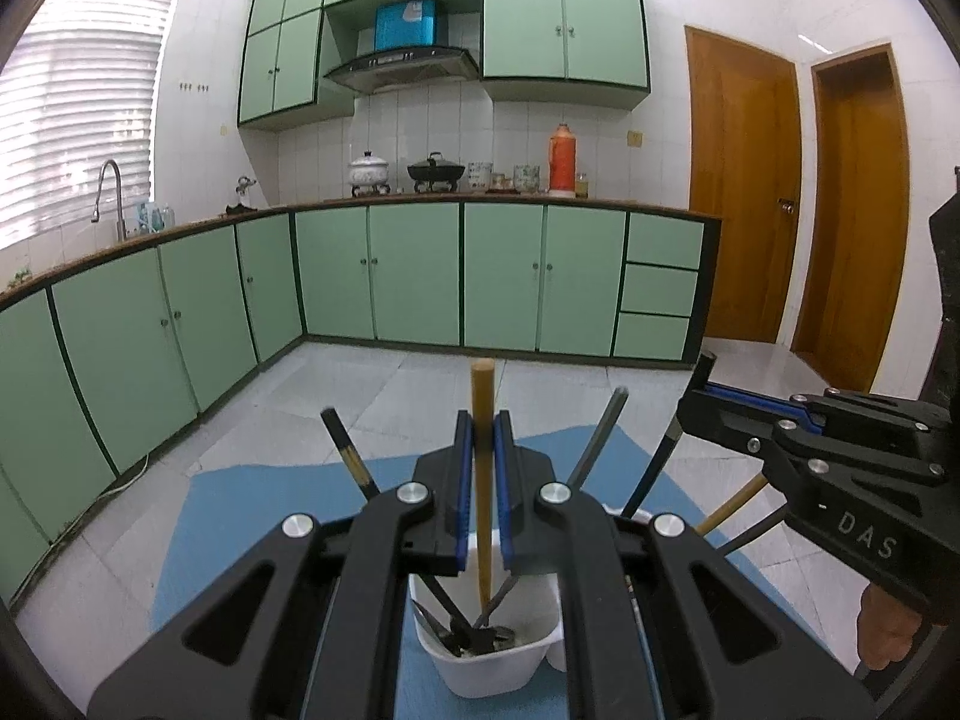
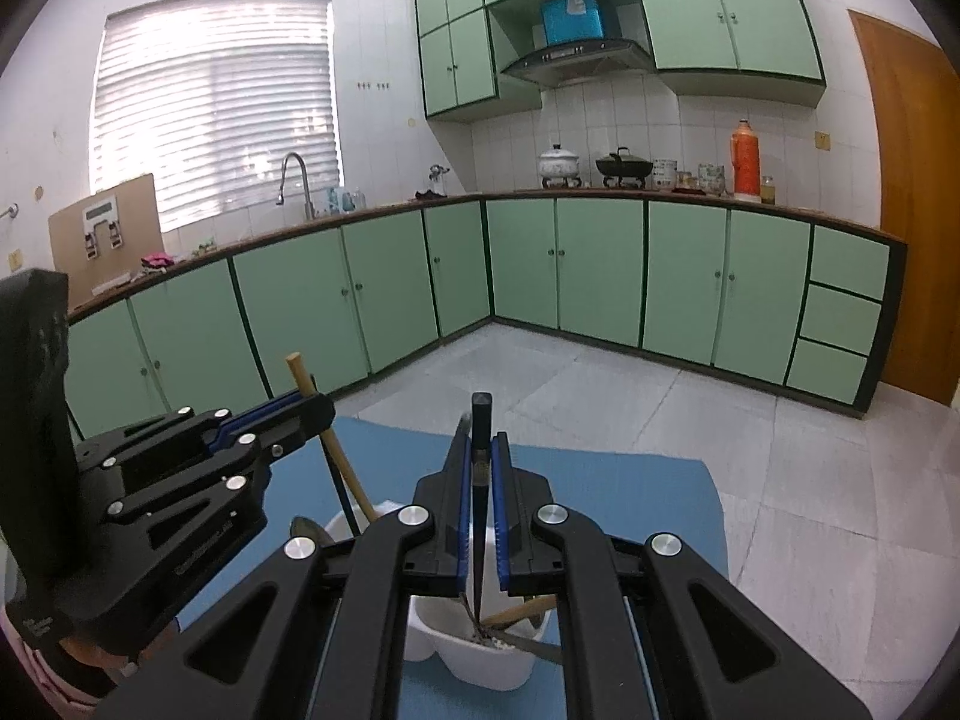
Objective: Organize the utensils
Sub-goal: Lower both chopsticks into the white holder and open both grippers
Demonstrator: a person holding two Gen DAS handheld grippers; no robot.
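Note:
My left gripper [image 1: 483, 438] is shut on a wooden-handled utensil [image 1: 482, 420] that stands upright in a white holder [image 1: 486, 660] on a blue mat [image 1: 252, 516]. Several dark-handled utensils lean in the holder. My right gripper [image 2: 480, 450] is shut on a black-handled utensil [image 2: 481, 420] that stands in the adjoining white compartment [image 2: 480, 654]. In the right wrist view the left gripper [image 2: 312, 405] holds the wooden handle [image 2: 300, 375] at the left. In the left wrist view the right gripper [image 1: 699, 384] shows at the right.
Green floor cabinets [image 1: 414, 270] run along the far walls under a counter with pots and an orange flask [image 1: 563, 159]. A sink tap [image 2: 294, 180] stands under the window. Wooden doors [image 1: 744, 192] are at the right. The floor is pale tile.

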